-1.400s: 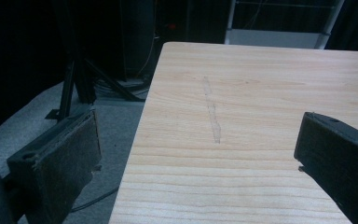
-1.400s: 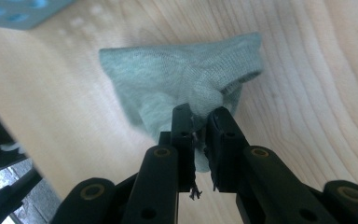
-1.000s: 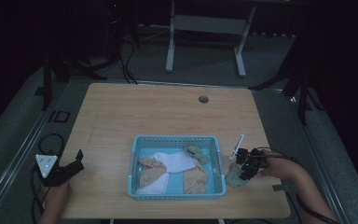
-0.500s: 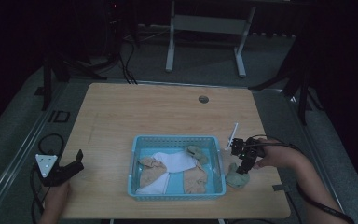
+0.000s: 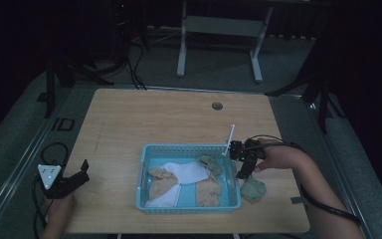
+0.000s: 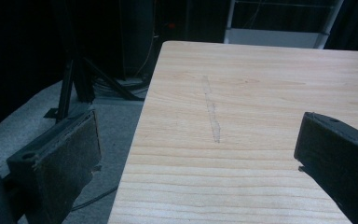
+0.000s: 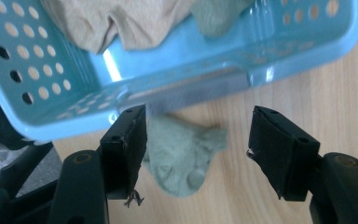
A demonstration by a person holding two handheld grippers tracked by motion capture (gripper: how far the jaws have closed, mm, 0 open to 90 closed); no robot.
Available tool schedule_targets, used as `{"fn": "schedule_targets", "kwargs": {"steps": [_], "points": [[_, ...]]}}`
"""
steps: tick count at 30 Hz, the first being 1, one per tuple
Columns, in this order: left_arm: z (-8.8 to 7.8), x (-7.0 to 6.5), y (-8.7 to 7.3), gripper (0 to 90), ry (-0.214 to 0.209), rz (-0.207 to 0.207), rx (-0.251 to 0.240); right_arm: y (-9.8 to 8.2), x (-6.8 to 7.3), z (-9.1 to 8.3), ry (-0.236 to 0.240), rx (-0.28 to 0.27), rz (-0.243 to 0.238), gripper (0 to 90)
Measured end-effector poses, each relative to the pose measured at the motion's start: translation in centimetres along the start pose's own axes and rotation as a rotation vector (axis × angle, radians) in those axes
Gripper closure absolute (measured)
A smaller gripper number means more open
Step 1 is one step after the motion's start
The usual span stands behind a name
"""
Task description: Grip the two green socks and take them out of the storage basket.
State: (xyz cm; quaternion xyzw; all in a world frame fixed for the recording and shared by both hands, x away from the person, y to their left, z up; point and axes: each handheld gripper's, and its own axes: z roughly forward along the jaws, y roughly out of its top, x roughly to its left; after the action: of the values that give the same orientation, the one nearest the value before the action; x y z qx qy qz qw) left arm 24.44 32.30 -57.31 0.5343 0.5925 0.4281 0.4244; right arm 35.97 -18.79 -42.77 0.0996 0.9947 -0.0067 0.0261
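Note:
A light blue perforated basket [image 5: 144,164] sits on the wooden table and holds tan, white and grey-green socks [image 5: 179,174]. A balled grey-green sock [image 5: 253,189] [image 7: 182,156] lies on the table just right of the basket [image 7: 74,98]. My right gripper [image 5: 242,172] [image 7: 196,140] hangs open just above that sock, jaws apart with nothing between them. My left gripper [image 5: 82,172] [image 6: 196,154] rests open at the table's front left edge, over bare wood.
The table [image 5: 179,119] has a round cable hole [image 5: 217,106] near its far edge. A faint scuff line [image 6: 212,112] marks the wood ahead of the left gripper. Dark floor, cables and a metal stand [image 5: 219,30] lie beyond the table.
The right gripper has risen and drawn back from the balled sock, which now lies free on the table. The left gripper has stayed put.

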Motion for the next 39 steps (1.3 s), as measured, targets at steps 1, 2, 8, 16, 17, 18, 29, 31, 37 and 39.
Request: {"fn": "schedule_targets", "kwargs": {"steps": [1, 2, 8, 16, 17, 18, 29, 31, 37, 39], "points": [[0.0, 0.0, 0.0, 0.7, -0.001, 0.0, 0.0, 0.2, 0.0, 0.0, 0.002, -0.001, -0.003, 36.7], [0.0, 0.0, 0.0, 0.7, -0.001, 0.0, 0.0, 0.6, 0.0, 0.0, 0.0, -0.003, -0.007, 36.7], [0.0, 0.0, 0.0, 0.7, -0.003, 0.001, 0.001, 2.7, -0.3, -0.1, -0.006, -0.035, -0.032, 37.0], [0.0, 0.0, 0.0, 0.7, -0.005, -0.001, 0.001, 5.8, -0.4, 1.5, 0.004, -0.003, -0.078, 38.1], [0.0, 0.0, 0.0, 0.7, -0.005, 0.0, 0.003, 6.2, -0.3, 1.8, 0.006, 0.005, -0.085, 38.1], [0.0, 0.0, 0.0, 0.7, -0.007, 0.0, 0.002, 6.6, -0.3, 2.2, 0.009, 0.016, -0.092, 38.1], [0.1, 0.0, 0.0, 0.7, -0.015, 0.004, 0.004, 8.9, -1.1, 4.9, -0.018, 0.064, -0.093, 41.5], [0.1, 0.0, 0.0, 0.7, -0.015, 0.003, 0.005, 9.2, -1.3, 5.4, -0.019, 0.073, -0.088, 42.3], [0.1, 0.0, 0.0, 0.7, -0.018, 0.003, 0.005, 9.6, -1.5, 6.3, -0.054, 0.07, -0.072, 60.9], [0.1, 0.0, 0.0, 0.7, -0.018, 0.003, 0.005, 9.6, -1.4, 6.5, -0.05, 0.078, -0.079, 72.9]]}}
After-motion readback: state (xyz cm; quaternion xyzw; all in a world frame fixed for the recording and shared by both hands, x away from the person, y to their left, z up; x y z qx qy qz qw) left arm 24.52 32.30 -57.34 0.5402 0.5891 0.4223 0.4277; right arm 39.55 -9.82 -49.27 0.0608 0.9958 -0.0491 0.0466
